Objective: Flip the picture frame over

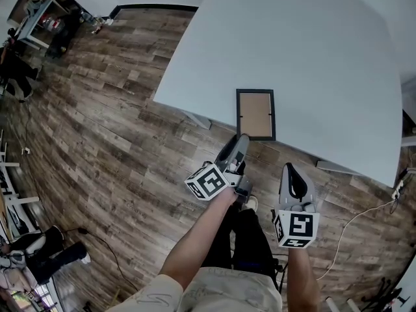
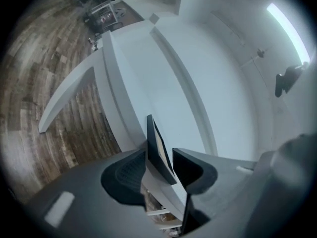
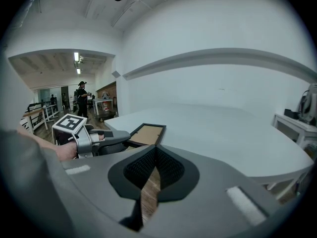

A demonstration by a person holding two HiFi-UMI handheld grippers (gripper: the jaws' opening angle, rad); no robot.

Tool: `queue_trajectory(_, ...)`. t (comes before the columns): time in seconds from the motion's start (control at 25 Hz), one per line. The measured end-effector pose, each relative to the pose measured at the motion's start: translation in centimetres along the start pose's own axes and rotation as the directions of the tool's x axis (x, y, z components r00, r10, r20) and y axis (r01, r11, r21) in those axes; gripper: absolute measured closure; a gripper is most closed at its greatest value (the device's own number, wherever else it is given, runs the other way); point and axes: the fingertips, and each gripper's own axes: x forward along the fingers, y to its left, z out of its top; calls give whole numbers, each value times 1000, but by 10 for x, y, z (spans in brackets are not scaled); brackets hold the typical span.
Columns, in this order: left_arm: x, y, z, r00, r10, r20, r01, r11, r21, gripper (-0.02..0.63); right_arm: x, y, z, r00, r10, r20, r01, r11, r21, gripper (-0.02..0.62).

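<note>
- Head view: picture frame [image 1: 255, 114] lies back-up at the white bench's [image 1: 305, 57] near edge.
- Left claw [image 2: 159, 155] is parted, straddling the frame's near edge.
- Right claw [image 3: 155, 150] is closed, empty, off the bench.

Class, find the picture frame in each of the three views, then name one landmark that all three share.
Head view: the picture frame lies flat at the table's near edge, just below centre.
Left gripper view: it shows edge-on, low centre, between the jaws of the left gripper.
Right gripper view: it sits left of centre, flat on the tabletop.
Shared landmark: the white table appears in all three.
</note>
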Motion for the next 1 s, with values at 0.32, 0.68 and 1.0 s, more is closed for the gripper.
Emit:
queue_trajectory(0.32,6,-3,-3,997,-76,31,80,984,-160,453,0,0,-2,1000,-6,-7,6,1000,-1,571)
queue_trajectory(0.68,6,6,-5,996,-65,64,77,972,-223,511,3,5,-3,1000,2,-10,-2,1000,2,571)
queue_trajectory(1.0,4,8,-8,997,-35,72,56,947,-317,529,6,4,1,1000,-1,-5,1,1000,2,571)
